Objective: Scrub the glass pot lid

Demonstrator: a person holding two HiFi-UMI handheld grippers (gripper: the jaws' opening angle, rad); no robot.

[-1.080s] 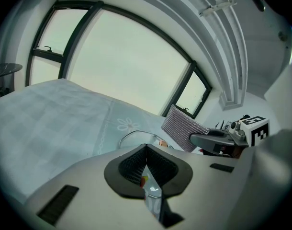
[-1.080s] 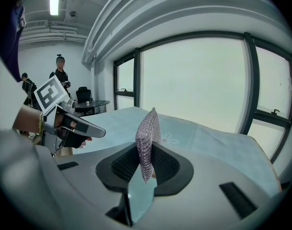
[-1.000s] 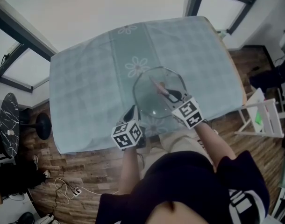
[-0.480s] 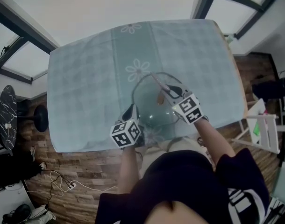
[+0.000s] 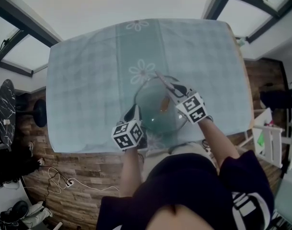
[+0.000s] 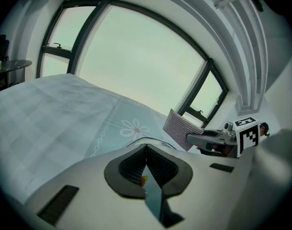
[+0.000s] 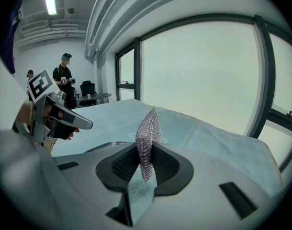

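The round glass pot lid [image 5: 153,115] is held tilted above the tablecloth, with a small orange-brown spot showing at its middle. My left gripper [image 5: 135,111] is shut on the lid's near-left rim; in the left gripper view the thin glass edge [image 6: 147,172] runs between the jaws. My right gripper [image 5: 168,87] is shut on a silvery mesh scrubber [image 7: 147,137], which stands upright between the jaws. The scrubber [image 6: 181,128] sits at the lid's far rim [image 7: 104,145]. Each gripper shows in the other's view: the right gripper [image 6: 209,139] and the left gripper [image 7: 64,120].
A table with a pale blue-green checked cloth [image 5: 88,80] with flower prints lies under the lid. Large windows [image 6: 136,66] run behind it. A white stand [image 5: 273,138] is on the wood floor at the right, and a dark round table [image 5: 5,114] at the left. Two people [image 7: 64,80] stand far off.
The right gripper has carried the scrubber away from me, from the lid's middle toward its far rim. The left gripper keeps its hold on the near rim.
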